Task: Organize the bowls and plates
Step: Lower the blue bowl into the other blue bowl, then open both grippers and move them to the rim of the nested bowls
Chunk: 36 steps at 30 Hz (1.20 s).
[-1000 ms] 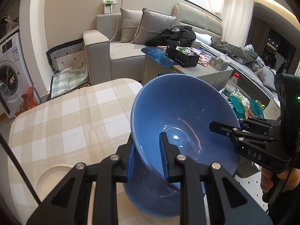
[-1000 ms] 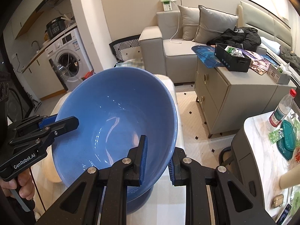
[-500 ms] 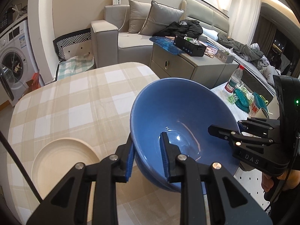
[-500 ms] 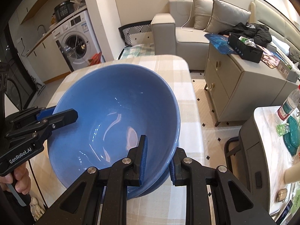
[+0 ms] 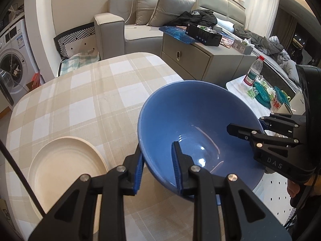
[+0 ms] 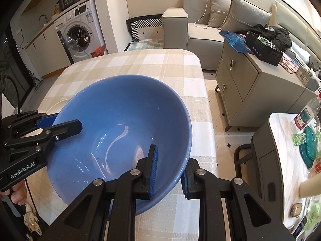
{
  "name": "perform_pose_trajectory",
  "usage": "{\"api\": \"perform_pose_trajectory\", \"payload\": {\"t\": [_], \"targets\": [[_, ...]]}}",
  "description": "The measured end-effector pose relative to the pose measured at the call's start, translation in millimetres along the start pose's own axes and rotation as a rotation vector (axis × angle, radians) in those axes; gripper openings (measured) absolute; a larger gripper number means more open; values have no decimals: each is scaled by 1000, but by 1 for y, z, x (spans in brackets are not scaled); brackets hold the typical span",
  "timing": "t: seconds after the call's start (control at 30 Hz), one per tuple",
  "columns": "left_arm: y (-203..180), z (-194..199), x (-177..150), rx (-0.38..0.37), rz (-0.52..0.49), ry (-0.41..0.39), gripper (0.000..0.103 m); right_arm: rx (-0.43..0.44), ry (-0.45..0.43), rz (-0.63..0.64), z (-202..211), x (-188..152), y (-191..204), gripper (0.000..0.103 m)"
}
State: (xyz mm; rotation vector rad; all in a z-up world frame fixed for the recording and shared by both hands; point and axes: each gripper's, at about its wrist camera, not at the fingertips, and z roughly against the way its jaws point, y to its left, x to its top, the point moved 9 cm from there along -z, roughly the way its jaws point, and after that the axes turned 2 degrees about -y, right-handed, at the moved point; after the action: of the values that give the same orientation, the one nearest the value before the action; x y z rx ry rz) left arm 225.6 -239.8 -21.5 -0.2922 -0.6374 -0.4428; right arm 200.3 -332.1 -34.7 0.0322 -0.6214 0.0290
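The bowl [image 5: 198, 128] is hanging tilted above the table [image 5: 80, 92], near its right edge, with the cream plate [image 5: 64, 166] lying flat on the cloth just to its left.

Grip state:
- The left gripper [image 5: 158, 170] is clamping the near rim: 1 pad is pressing inside the bowl and 1 outside.
- The right gripper [image 6: 168, 172] is clamping the opposite rim the same way, jaws tight on the wall.

Handling notes:
- The bowl is looking like glazed ceramic, so it is likely stiff, fairly heavy, slippery and breakable.
- The wall is thin and sloping; pads are likely to slide toward the lip if the bowl tilts further.
- The 2 opposed rim grips are sharing the weight. Holding at the rim, with 1 pad on each face, is the only practical purchase; the round body offers none.
- Whether the foot is touching the cloth cannot be told, as the bowl itself is hiding it. Releasing 1 side early is risking a drop.
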Motion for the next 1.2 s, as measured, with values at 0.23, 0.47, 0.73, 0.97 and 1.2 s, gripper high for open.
{"api": "perform_pose_trajectory", "payload": {"t": [0.23,0.47,0.73,0.97,1.2], "targets": [[-1,-7,-5,6,-14,15,30,-13,1,23,-5,-2,2,22],[5,-7,-8,-1,-4,14,46,10,-25,33,-1,-1,2,33],[16,0,-10,8,10,-7,55,-9,-97,8,16,3,-14,74],[29,2,-11,25,32,-31,82,27,-95,-64,10,-1,-30,87],[37,-6,-13,10,70,-27,96,84,-63,-125,-10,-7,-36,88]]}}
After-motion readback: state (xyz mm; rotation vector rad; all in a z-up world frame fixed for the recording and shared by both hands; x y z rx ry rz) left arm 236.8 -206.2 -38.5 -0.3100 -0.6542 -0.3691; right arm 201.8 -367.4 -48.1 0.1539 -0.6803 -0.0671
